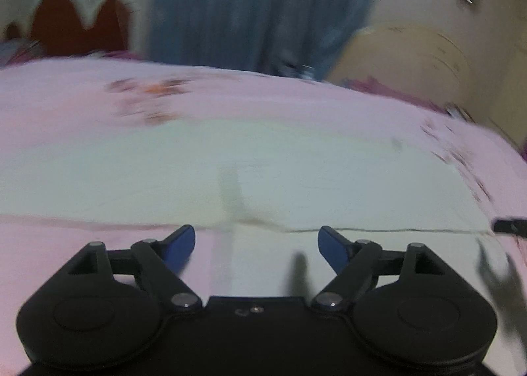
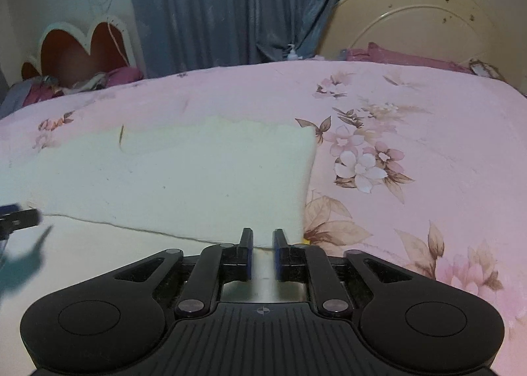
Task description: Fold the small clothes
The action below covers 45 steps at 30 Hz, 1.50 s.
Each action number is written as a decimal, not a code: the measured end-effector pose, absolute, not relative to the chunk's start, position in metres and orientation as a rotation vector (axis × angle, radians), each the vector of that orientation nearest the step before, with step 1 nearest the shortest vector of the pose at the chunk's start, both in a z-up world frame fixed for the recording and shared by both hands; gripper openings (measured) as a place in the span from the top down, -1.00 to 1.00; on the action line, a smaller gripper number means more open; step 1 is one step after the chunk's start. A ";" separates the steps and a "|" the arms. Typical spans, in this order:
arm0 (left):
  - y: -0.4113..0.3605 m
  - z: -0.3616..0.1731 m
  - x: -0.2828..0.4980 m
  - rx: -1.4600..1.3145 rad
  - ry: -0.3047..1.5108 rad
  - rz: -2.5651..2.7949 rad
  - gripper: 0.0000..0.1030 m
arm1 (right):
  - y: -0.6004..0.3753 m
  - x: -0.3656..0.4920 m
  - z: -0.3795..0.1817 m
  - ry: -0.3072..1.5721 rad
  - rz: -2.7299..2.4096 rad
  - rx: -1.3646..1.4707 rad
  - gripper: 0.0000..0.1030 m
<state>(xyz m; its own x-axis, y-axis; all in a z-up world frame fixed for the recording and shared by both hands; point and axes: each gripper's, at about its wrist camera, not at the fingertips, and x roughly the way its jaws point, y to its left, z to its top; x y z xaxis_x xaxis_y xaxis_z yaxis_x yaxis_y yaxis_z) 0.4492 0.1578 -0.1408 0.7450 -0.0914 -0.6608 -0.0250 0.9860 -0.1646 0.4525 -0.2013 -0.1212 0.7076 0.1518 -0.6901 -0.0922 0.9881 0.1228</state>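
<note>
A white cloth (image 2: 184, 178) lies flat on the pink floral bedsheet (image 2: 411, 132); its near part is folded over, with the fold edge running across in front of both grippers. My right gripper (image 2: 263, 244) is nearly shut, its jaws pinching the cloth's near right edge. My left gripper (image 1: 256, 244) is open and empty, hovering over the cloth (image 1: 296, 178) just short of the fold edge. The left wrist view is blurred. The tip of the left gripper shows at the left edge of the right wrist view (image 2: 16, 219).
A cream headboard (image 2: 411, 16) stands at the back right, blue curtains (image 2: 230, 3) at the back centre, and a red heart-shaped piece (image 2: 79, 46) at the back left with bundled clothes (image 2: 49, 86) below it. The pink sheet (image 1: 66, 102) spreads all around the cloth.
</note>
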 end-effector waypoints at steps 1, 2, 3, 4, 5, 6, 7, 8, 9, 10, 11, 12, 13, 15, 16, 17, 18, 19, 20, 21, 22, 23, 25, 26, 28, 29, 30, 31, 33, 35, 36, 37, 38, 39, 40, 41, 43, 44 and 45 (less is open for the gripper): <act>0.178 -0.141 0.440 -0.200 0.721 0.008 -0.53 | -0.198 0.448 -0.119 0.739 0.131 0.080 -0.62; 0.199 -0.141 0.435 -0.232 0.718 0.052 -0.42 | -0.195 0.445 -0.117 0.728 0.140 0.085 -0.65; 0.220 -0.141 0.429 -0.273 0.712 0.103 -0.37 | -0.192 0.444 -0.116 0.734 0.152 0.095 -0.65; 0.241 -0.141 0.422 -0.317 0.702 0.151 -0.28 | -0.189 0.444 -0.114 0.735 0.163 0.106 -0.62; 0.267 -0.141 0.412 -0.379 0.678 0.220 -0.19 | -0.186 0.444 -0.113 0.735 0.166 0.110 -0.49; 0.291 -0.140 0.404 -0.439 0.650 0.290 -0.18 | -0.182 0.444 -0.112 0.735 0.172 0.112 -0.37; 0.315 -0.141 0.395 -0.501 0.621 0.352 -0.18 | -0.179 0.446 -0.112 0.735 0.176 0.115 -0.32; 0.335 -0.142 0.389 -0.556 0.600 0.395 -0.18 | -0.174 0.448 -0.111 0.737 0.178 0.117 -0.20; 0.357 -0.144 0.384 -0.618 0.583 0.435 -0.18 | -0.171 0.449 -0.112 0.742 0.178 0.121 -0.10; 0.376 -0.147 0.380 -0.682 0.563 0.463 -0.17 | -0.167 0.451 -0.111 0.748 0.178 0.129 -0.09; 0.395 -0.151 0.375 -0.761 0.533 0.478 -0.17 | -0.164 0.453 -0.111 0.753 0.178 0.135 -0.09; 0.410 -0.154 0.371 -0.828 0.501 0.495 -0.17 | -0.160 0.454 -0.112 0.760 0.176 0.136 -0.09; 0.423 -0.158 0.367 -0.893 0.468 0.505 -0.17 | -0.156 0.455 -0.112 0.765 0.171 0.133 -0.09; 0.445 -0.166 0.363 -1.003 0.409 0.506 -0.12 | -0.149 0.459 -0.113 0.771 0.170 0.131 -0.09; 0.452 -0.169 0.364 -1.031 0.391 0.508 -0.09 | -0.145 0.460 -0.113 0.773 0.170 0.131 -0.09; 0.459 -0.171 0.365 -1.052 0.374 0.507 -0.07 | -0.142 0.460 -0.113 0.774 0.169 0.129 -0.09; 0.464 -0.172 0.367 -1.063 0.362 0.508 -0.06 | -0.138 0.461 -0.112 0.773 0.168 0.123 -0.09; 0.468 -0.173 0.370 -1.067 0.357 0.506 -0.03 | -0.135 0.462 -0.112 0.773 0.166 0.118 -0.09; 0.472 -0.174 0.373 -1.067 0.351 0.509 0.03 | -0.132 0.464 -0.112 0.774 0.164 0.114 -0.09; 0.474 -0.176 0.376 -1.069 0.347 0.514 0.07 | -0.129 0.465 -0.112 0.776 0.161 0.109 -0.09; 0.475 -0.178 0.381 -1.074 0.340 0.518 0.15 | -0.127 0.466 -0.112 0.779 0.158 0.105 -0.10; 0.475 -0.180 0.382 -1.080 0.331 0.523 0.29 | -0.125 0.468 -0.111 0.782 0.153 0.099 -0.10; 0.478 -0.184 0.385 -1.099 0.330 0.539 0.53 | -0.121 0.470 -0.109 0.778 0.148 0.092 -0.10; 0.480 -0.186 0.385 -1.112 0.330 0.542 0.76 | -0.120 0.471 -0.107 0.774 0.145 0.090 -0.10; 0.483 -0.197 0.382 -1.130 0.337 0.537 0.92 | -0.120 0.472 -0.104 0.768 0.141 0.085 -0.10; 0.484 -0.198 0.382 -1.134 0.323 0.533 0.92 | -0.120 0.473 -0.103 0.768 0.140 0.081 -0.10; 0.481 -0.194 0.383 -1.119 0.324 0.533 0.93 | -0.121 0.474 -0.103 0.769 0.138 0.077 -0.10; 0.476 -0.189 0.382 -1.101 0.317 0.516 0.93 | -0.122 0.475 -0.104 0.772 0.134 0.074 -0.09; 0.459 -0.174 0.399 -1.043 0.314 0.440 0.93 | -0.126 0.477 -0.105 0.776 0.128 0.077 -0.10; 0.428 -0.156 0.421 -0.964 0.341 0.342 0.93 | -0.130 0.479 -0.107 0.779 0.121 0.086 -0.10; 0.409 -0.149 0.434 -0.936 0.360 0.284 0.93 | -0.133 0.481 -0.108 0.779 0.115 0.094 -0.10; 0.390 -0.143 0.447 -0.907 0.377 0.236 0.93 | -0.135 0.481 -0.107 0.778 0.112 0.100 -0.10; 0.369 -0.138 0.460 -0.880 0.398 0.187 0.93 | -0.138 0.482 -0.107 0.775 0.111 0.111 -0.10; 0.344 -0.134 0.475 -0.859 0.428 0.131 0.93 | -0.140 0.482 -0.107 0.771 0.111 0.121 -0.10; 0.319 -0.131 0.487 -0.839 0.457 0.078 0.93 | -0.143 0.482 -0.106 0.767 0.111 0.130 -0.10; 0.297 -0.129 0.497 -0.816 0.485 0.038 0.93 | -0.146 0.482 -0.106 0.763 0.112 0.142 -0.10; 0.246 -0.126 0.519 -0.765 0.556 -0.038 0.93 | -0.152 0.483 -0.105 0.756 0.114 0.166 -0.10; 0.222 -0.125 0.528 -0.740 0.586 -0.072 0.93 | -0.155 0.484 -0.104 0.754 0.112 0.177 -0.10; 0.195 -0.125 0.536 -0.707 0.615 -0.107 0.93 | -0.160 0.484 -0.103 0.749 0.110 0.191 -0.10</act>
<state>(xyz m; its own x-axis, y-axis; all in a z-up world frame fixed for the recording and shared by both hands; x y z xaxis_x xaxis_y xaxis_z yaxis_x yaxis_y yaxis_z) 0.5357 0.1952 -0.1246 0.8193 -0.2938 -0.4923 -0.1097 0.7625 -0.6376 0.4844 -0.1595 -0.1032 0.7274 0.1674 -0.6655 -0.0312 0.9769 0.2116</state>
